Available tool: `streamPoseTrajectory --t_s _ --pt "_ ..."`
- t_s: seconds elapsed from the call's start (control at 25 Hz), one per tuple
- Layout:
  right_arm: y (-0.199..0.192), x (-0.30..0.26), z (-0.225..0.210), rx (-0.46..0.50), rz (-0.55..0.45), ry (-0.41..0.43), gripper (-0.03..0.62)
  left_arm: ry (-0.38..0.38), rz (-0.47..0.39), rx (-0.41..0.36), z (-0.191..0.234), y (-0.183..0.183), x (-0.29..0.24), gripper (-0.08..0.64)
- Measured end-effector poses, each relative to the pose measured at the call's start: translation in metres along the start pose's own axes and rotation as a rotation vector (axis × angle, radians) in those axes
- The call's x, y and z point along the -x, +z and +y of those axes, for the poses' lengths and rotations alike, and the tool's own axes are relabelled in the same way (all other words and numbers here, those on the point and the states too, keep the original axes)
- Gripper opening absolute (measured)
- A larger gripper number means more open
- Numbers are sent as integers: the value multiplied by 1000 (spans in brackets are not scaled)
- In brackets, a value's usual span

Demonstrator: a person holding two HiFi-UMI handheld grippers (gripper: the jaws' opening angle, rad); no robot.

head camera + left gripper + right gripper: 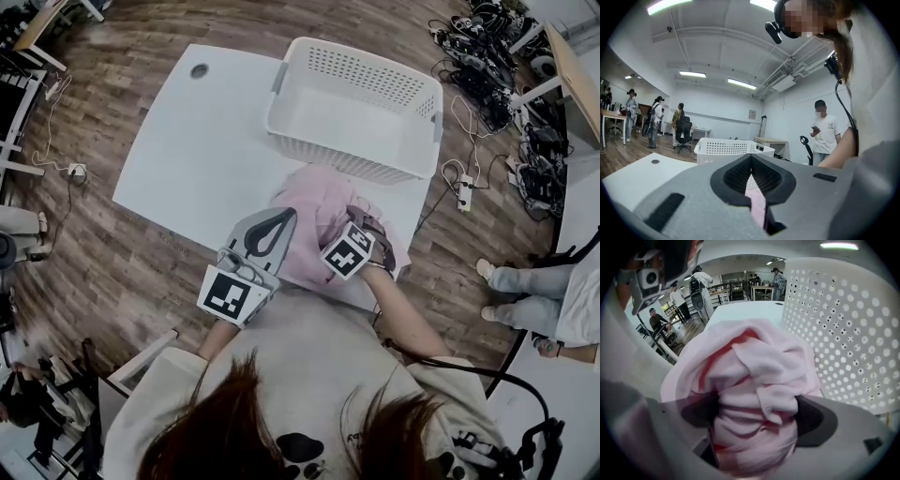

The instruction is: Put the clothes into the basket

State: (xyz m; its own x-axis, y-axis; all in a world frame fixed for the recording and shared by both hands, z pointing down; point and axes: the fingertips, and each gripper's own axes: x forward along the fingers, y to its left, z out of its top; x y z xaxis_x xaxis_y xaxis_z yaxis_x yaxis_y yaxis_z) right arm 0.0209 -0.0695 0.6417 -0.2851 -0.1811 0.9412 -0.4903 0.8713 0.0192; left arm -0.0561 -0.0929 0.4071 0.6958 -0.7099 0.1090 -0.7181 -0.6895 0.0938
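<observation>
One crumpled pink cloth garment (754, 357), near side of white perforated plastic basket (356, 103).
Soft, floppy; right gripper (754, 416) gaping around its bunched middle, left gripper (751, 164) closed.

This is a shared open-plan lab or office workroom. A wood-pattern floor (141, 84) runs under a plain white table (187, 159), and at the far right a heap of tangled cables and gear (487, 52) lies on the floor, with a power strip (463, 192) trailing near it. Around the edges stand more desks (771, 140) and a black office chair (684, 132). Overhead, long strip lights (692, 74) and exposed ducting (783, 80) cross a white ceiling. Several people stand about at the far left (655, 119), and another stands at the right looking at a phone (826, 131).
</observation>
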Motion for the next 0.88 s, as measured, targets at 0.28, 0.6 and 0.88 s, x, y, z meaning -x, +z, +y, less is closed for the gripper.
streamPoseTrajectory --t_s 0.28,0.6,0.88 --pt "-3 -9 2 3 4 1 463 -41 79 75 2 -55 -14 8" --pt "2 -11 0 24 17 -33 460 -41 128 95 4 -80 -18 8" --pt "3 -11 -4 112 33 -39 337 -45 142 115 0 -90 -22 8"
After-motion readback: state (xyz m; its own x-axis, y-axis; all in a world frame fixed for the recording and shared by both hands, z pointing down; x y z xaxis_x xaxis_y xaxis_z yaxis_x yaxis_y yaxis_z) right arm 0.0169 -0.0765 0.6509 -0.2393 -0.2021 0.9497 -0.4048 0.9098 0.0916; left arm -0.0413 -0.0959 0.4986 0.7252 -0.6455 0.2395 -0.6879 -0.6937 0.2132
